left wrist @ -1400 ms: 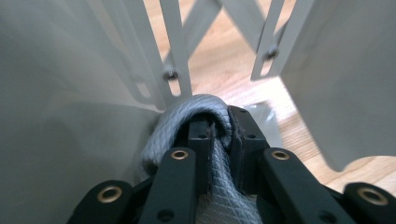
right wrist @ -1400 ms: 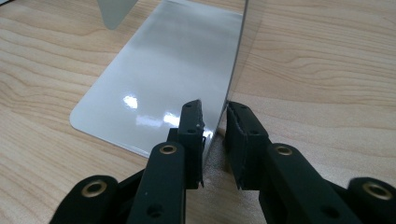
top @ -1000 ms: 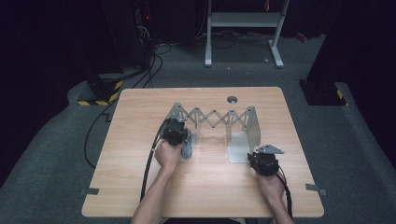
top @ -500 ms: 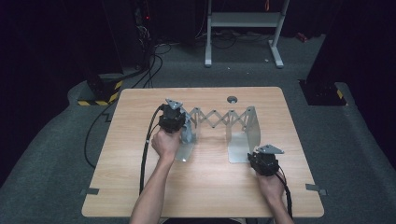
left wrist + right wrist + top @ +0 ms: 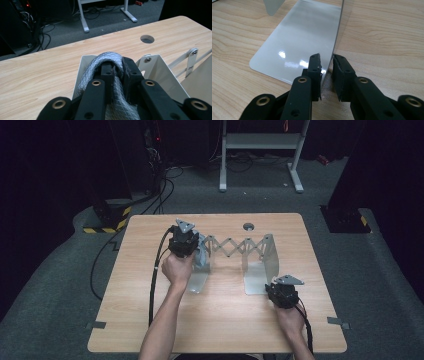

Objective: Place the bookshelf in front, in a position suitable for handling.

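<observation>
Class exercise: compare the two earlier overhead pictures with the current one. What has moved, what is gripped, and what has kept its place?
The left tool has moved up the picture, from the near foot of the left bookend towards its top, jaws shut on a grey quilted cloth draped over the plate. The right tool stayed put, clamped on the right bookend. The expanding rack and table kept their places.

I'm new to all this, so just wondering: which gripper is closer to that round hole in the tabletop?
The left gripper. It sits at the left end plate of the expandable metal rack, just left of the round hole. The right gripper is at the right end plate, toward the table's near edge.
</observation>
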